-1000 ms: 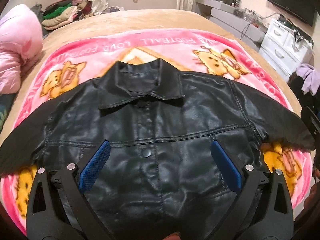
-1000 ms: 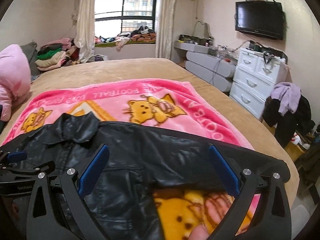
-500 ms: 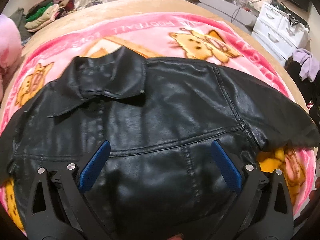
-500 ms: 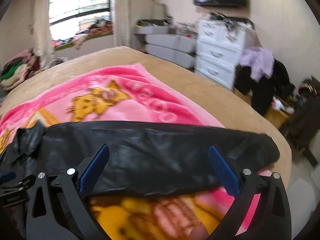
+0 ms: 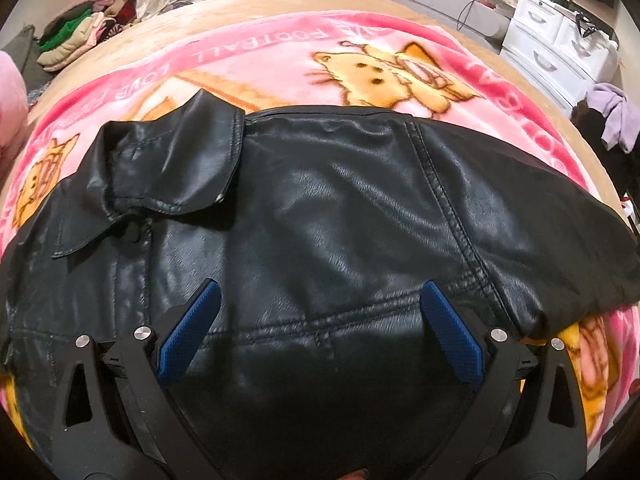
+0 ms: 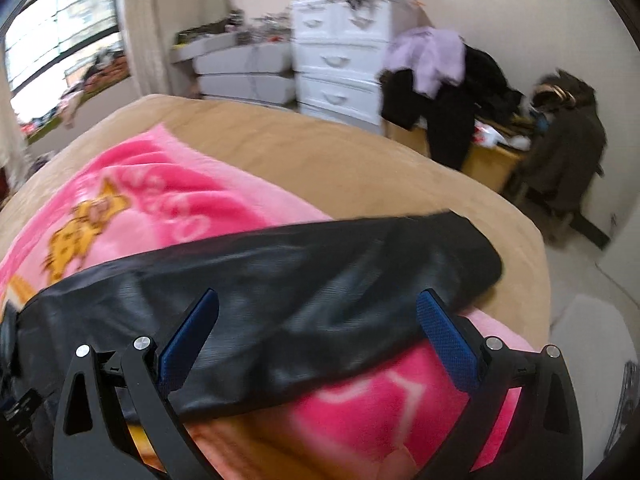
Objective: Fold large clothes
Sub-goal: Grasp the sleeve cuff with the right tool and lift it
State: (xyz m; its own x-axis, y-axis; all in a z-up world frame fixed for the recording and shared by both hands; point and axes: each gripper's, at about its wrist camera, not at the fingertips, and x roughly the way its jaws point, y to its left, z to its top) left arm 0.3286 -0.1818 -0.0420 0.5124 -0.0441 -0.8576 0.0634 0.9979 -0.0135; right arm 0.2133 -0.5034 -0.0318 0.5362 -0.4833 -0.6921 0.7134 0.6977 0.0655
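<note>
The whole right wrist view is smeared with motion blur — the white drawers (image 6: 340, 64) beyond the jacket (image 6: 280, 300) show no readable detail. In the left wrist view the jacket (image 5: 320, 240) hides the middle of the pink blanket (image 5: 260, 48), and its left sleeve and hem run off the frame's edge.

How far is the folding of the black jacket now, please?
Done: the black jacket lies spread flat, front up, on the pink blanket, collar laid out. In hand: nothing; the left gripper is open over the chest and the right gripper open over the outstretched sleeve. Left: every fold, probably beginning with that sleeve.
</note>
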